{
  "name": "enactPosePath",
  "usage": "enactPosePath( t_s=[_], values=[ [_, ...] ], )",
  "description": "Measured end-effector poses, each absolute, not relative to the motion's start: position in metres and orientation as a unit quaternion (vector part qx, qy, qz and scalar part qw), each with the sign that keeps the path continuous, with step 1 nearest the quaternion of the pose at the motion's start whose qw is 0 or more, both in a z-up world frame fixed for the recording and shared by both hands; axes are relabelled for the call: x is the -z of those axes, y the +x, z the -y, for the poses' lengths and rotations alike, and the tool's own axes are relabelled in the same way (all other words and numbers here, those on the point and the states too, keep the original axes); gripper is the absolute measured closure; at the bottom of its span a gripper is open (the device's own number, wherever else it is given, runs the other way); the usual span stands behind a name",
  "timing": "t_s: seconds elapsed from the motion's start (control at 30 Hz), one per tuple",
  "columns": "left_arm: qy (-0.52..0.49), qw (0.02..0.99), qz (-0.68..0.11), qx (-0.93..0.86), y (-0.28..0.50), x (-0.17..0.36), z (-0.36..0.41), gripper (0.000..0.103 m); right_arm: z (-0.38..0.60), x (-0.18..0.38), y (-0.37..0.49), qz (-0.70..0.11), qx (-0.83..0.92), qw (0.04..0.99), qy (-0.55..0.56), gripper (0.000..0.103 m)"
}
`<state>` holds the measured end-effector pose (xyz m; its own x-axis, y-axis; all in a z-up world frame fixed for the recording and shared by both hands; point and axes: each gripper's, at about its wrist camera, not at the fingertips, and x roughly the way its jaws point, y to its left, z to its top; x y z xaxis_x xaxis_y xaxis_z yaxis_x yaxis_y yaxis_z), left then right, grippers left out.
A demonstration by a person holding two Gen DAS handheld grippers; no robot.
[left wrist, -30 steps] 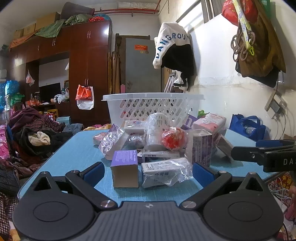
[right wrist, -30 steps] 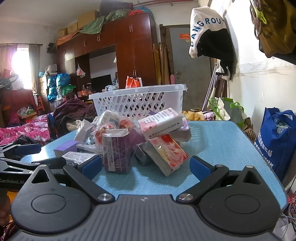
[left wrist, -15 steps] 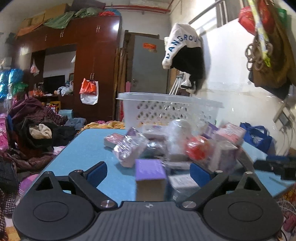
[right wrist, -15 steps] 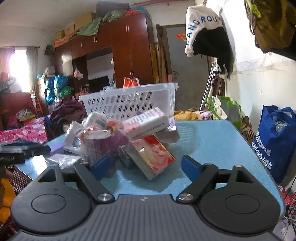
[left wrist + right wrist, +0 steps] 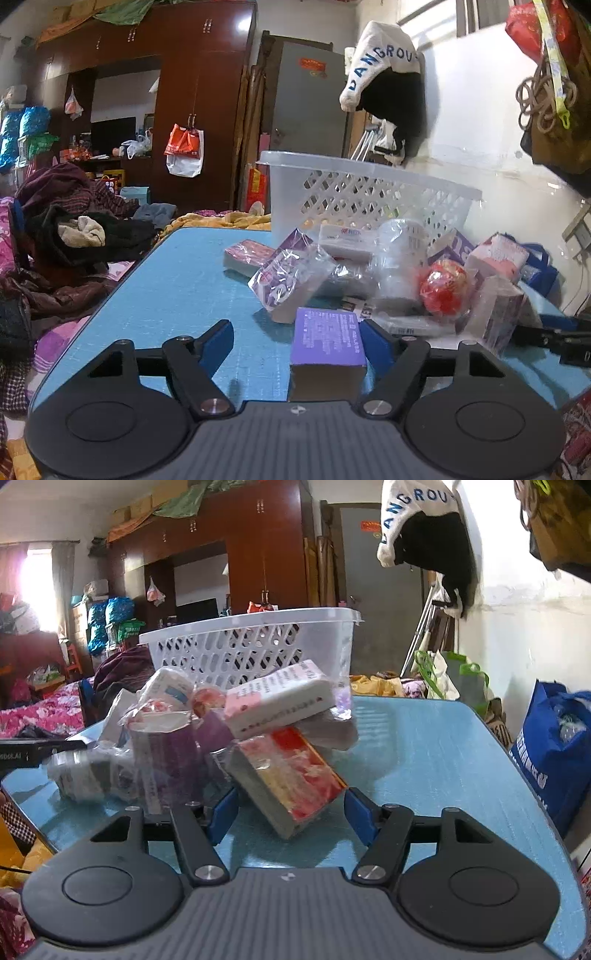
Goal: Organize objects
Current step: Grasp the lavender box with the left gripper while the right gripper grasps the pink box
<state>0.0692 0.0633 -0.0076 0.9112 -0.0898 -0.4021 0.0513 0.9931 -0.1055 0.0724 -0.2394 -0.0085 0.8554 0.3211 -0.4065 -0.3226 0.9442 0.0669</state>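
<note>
A: Left wrist cam: left gripper has its jaws about halfway in, they've just been closing. The small purple-topped cardboard box sits between them on the blue tabletop. Right pad's touching the box, left pad's well clear, so no grip.

B: And the other one?

A: Right gripper has also just been closing around the red-and-yellow flat box in clear wrap, which is tilted against the pile. Can't quite tell if the pads touch it. White perforated plastic basket stands behind the heap.
</note>
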Motion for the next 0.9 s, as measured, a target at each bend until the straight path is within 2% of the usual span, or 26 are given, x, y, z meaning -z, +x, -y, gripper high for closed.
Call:
enactPosePath(
  t_s=[0.17, 0.23, 0.3, 0.4, 0.43, 0.63, 0.9],
  values=[
    [-0.028, 0.975, -0.219, 0.039, 0.076, 0.017, -0.055, 0.025, 0.234, 0.006, 0.080, -0.212, -0.159, 0.964, -0.018, 0.035],
    [-0.028, 0.974, -0.222, 0.033, 0.077, 0.018, -0.058, 0.032, 0.234, 0.007, 0.082, -0.214, -0.159, 0.964, -0.018, 0.038],
    [-0.027, 0.974, -0.220, 0.037, 0.076, 0.018, -0.059, 0.049, 0.235, 0.009, 0.078, -0.208, -0.159, 0.965, -0.026, 0.041],
    [-0.023, 0.975, -0.216, 0.044, 0.074, 0.018, -0.060, 0.061, 0.237, 0.006, 0.070, -0.200, -0.151, 0.967, -0.038, 0.049],
    [-0.022, 0.976, -0.214, 0.045, 0.073, 0.019, -0.060, 0.061, 0.237, 0.005, 0.068, -0.198, -0.148, 0.968, -0.043, 0.053],
    [-0.016, 0.977, -0.207, 0.051, 0.069, 0.020, -0.063, 0.061, 0.245, 0.004, 0.063, -0.192, -0.140, 0.970, -0.043, 0.059],
    [-0.017, 0.975, -0.213, 0.054, 0.075, 0.022, -0.064, 0.060, 0.234, 0.006, 0.079, -0.191, -0.137, 0.970, -0.065, 0.051]
  ],
)
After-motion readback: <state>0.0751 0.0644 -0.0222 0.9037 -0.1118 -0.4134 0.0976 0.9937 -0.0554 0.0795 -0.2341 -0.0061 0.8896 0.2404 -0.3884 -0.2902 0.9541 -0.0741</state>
